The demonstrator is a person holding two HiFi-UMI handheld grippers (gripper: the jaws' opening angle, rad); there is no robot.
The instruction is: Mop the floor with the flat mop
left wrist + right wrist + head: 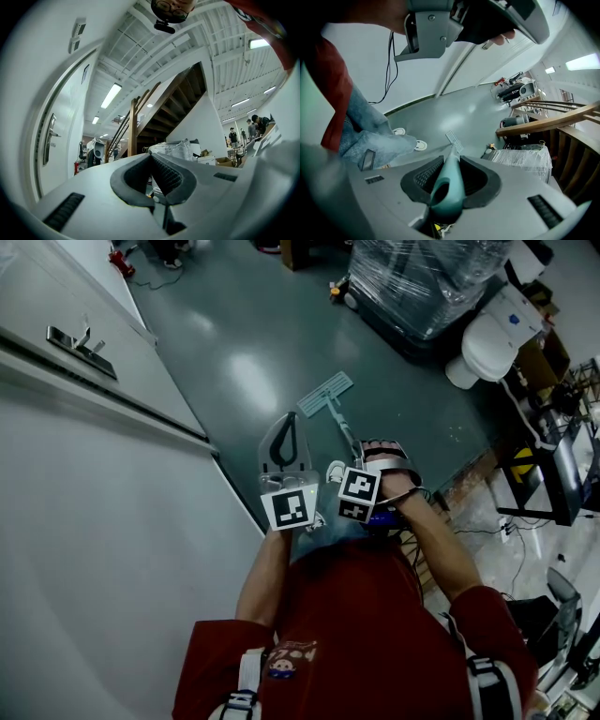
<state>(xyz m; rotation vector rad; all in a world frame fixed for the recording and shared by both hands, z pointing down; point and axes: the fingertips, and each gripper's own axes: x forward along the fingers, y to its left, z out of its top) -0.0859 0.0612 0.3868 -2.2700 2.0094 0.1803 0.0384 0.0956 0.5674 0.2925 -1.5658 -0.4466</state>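
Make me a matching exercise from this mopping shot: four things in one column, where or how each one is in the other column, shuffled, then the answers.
Things
1. left gripper
2. right gripper
3. pale teal flat mop head
4. pallet load wrapped in clear film

Places or states
A. lying flat on the grey-green floor
B. jaws together, nothing between them
C. clamped on the teal mop handle
D. standing beyond the mop, at the top of the head view

Pairs: 1-B, 2-C, 3-A, 4-D
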